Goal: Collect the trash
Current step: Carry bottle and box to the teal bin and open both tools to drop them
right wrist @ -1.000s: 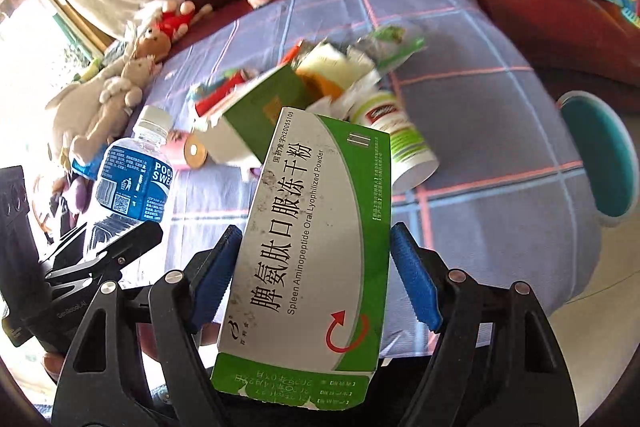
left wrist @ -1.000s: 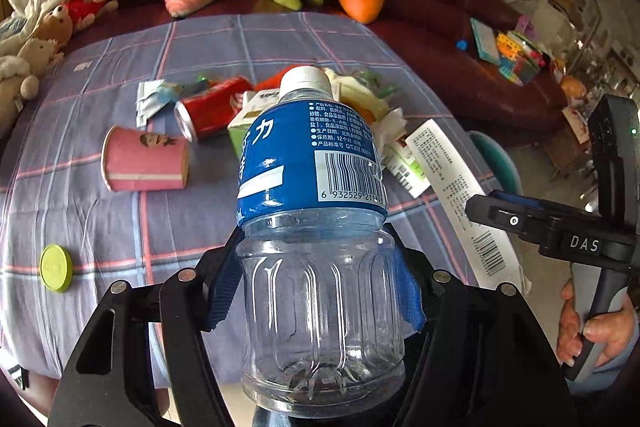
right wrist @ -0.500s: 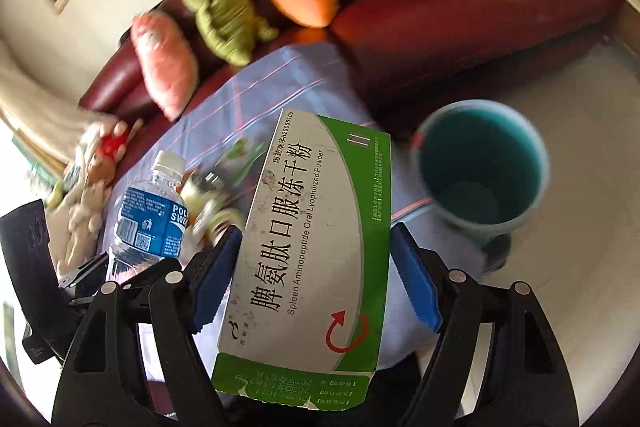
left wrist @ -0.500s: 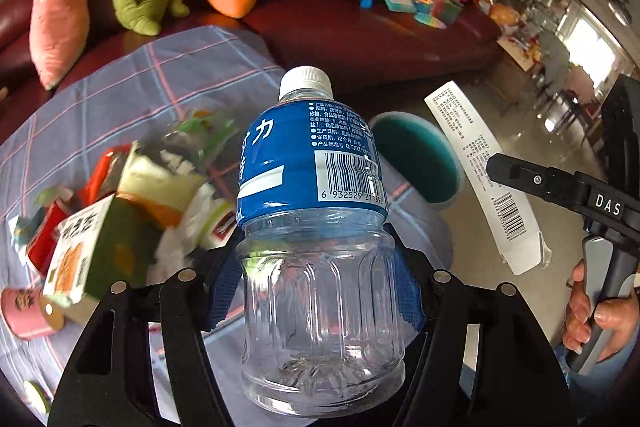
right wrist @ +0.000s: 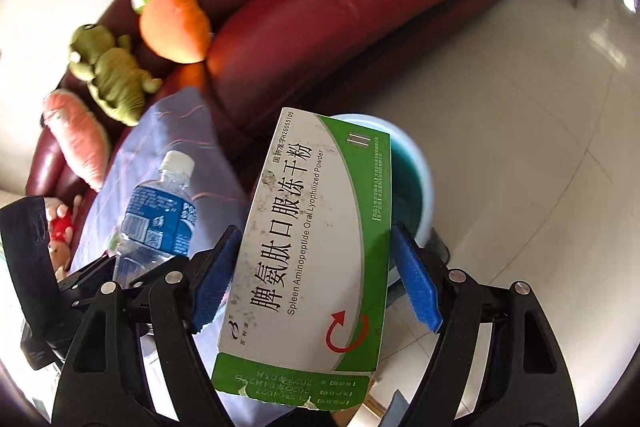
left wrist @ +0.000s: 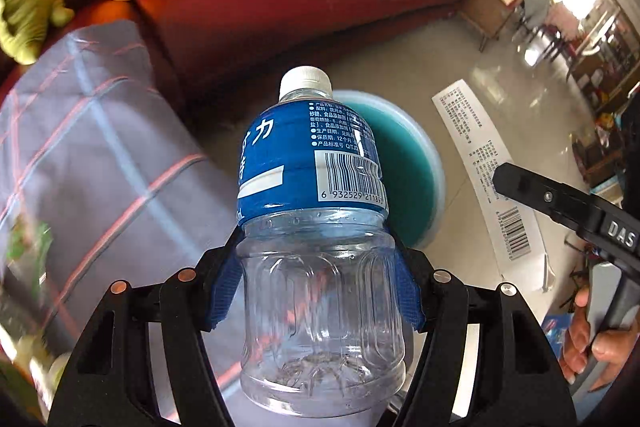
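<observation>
My left gripper [left wrist: 318,287] is shut on an empty clear bottle [left wrist: 312,163] with a blue label and white cap, held upright between the blue pads. A green-and-white medicine box [right wrist: 316,227] sits clamped in my right gripper [right wrist: 314,283], which is shut on it. Behind both items a teal bin [left wrist: 412,167] stands on the floor; its pale rim [right wrist: 420,171] shows past the box. In the left wrist view the box's white back [left wrist: 480,163] hangs to the right of the bin. The bottle [right wrist: 160,215] appears at the left in the right wrist view.
The table's checked cloth [left wrist: 100,147] lies to the left, with blurred litter [left wrist: 24,247] at its edge. A red sofa [right wrist: 340,7] with plush toys [right wrist: 176,27] runs behind the bin. Shiny floor tiles [right wrist: 540,147] spread to the right. A hand [left wrist: 592,331] holds the right gripper's handle.
Both grippers have swung right, off the table and out over the floor, still holding the bottle and the box. The teal bin now sits directly behind both items.
</observation>
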Motion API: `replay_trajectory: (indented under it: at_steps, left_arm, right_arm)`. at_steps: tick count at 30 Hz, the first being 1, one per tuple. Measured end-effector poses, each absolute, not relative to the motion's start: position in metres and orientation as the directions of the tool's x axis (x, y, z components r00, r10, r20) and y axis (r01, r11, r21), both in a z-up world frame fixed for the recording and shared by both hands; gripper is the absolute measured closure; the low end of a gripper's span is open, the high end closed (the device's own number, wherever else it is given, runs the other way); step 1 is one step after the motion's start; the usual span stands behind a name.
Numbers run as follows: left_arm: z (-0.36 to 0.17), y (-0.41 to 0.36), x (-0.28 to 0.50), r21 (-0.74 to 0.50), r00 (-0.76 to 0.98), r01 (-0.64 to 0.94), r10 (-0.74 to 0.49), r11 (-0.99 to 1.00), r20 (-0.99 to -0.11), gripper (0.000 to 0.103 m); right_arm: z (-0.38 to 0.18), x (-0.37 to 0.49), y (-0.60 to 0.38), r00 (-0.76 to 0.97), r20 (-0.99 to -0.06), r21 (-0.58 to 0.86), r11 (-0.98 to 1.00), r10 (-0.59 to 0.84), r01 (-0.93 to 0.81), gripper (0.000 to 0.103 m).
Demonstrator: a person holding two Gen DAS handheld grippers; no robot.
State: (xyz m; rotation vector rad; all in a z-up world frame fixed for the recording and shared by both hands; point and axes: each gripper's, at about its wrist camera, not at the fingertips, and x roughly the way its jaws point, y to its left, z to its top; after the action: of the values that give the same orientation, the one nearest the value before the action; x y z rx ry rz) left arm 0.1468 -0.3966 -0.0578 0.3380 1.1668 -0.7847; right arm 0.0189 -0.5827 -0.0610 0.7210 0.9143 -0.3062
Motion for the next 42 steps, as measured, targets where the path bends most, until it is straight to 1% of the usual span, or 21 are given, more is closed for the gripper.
replay_trajectory:
  at_steps: [7, 9, 10, 15, 22, 24, 25, 26, 32, 42]
  left_arm:
    - [-0.104, -0.438, 0.168, -0.149, 0.104, 0.694, -0.303, 0.704, -0.947, 0.035]
    - [-0.112, -0.441, 0.172, -0.151, 0.095, 0.691, -0.296, 0.707, -0.951, 0.033]
    - [-0.114, -0.441, 0.173, -0.153, 0.092, 0.691, -0.296, 0.707, -0.951, 0.03]
    - [-0.123, -0.436, 0.176, -0.149, 0.093, 0.683, -0.287, 0.715, -0.953, 0.03]
    - [-0.122, -0.419, 0.181, -0.181, 0.092, 0.658, -0.316, 0.731, -0.944, 0.03]
    - [-0.121, -0.415, 0.187, -0.191, 0.096, 0.652, -0.329, 0.734, -0.94, 0.026]
    - [-0.119, -0.412, 0.188, -0.19, 0.103, 0.645, -0.33, 0.74, -0.938, 0.02]
    - [-0.119, -0.407, 0.187, -0.19, 0.111, 0.64, -0.334, 0.744, -0.936, 0.017]
    - [-0.111, -0.393, 0.187, -0.218, 0.107, 0.612, -0.352, 0.76, -0.93, 0.017]
    - [-0.104, -0.376, 0.176, -0.23, 0.103, 0.608, -0.364, 0.759, -0.926, 0.015]
  right_arm:
    - [-0.102, 0.035, -0.614, 0.54, -0.838, 0.44, 0.685, 0.08, 0.581, 0.031]
    - [-0.111, 0.039, -0.618, 0.529, -0.844, 0.441, 0.68, 0.091, 0.586, 0.031]
    - [-0.113, 0.04, -0.62, 0.525, -0.846, 0.44, 0.68, 0.094, 0.586, 0.031]
    - [-0.123, 0.049, -0.622, 0.517, -0.849, 0.443, 0.678, 0.107, 0.587, 0.031]
    - [-0.129, 0.055, -0.621, 0.51, -0.852, 0.443, 0.685, 0.121, 0.578, 0.031]
    - [-0.13, 0.058, -0.62, 0.503, -0.856, 0.438, 0.688, 0.12, 0.579, 0.031]
    - [-0.131, 0.06, -0.619, 0.5, -0.857, 0.436, 0.689, 0.123, 0.579, 0.03]
    - [-0.132, 0.062, -0.618, 0.496, -0.859, 0.435, 0.689, 0.126, 0.579, 0.03]
    - [-0.147, 0.074, -0.606, 0.44, -0.877, 0.438, 0.695, 0.191, 0.571, 0.028]
    - [-0.138, 0.068, -0.598, 0.414, -0.903, 0.366, 0.717, 0.118, 0.593, 0.026]
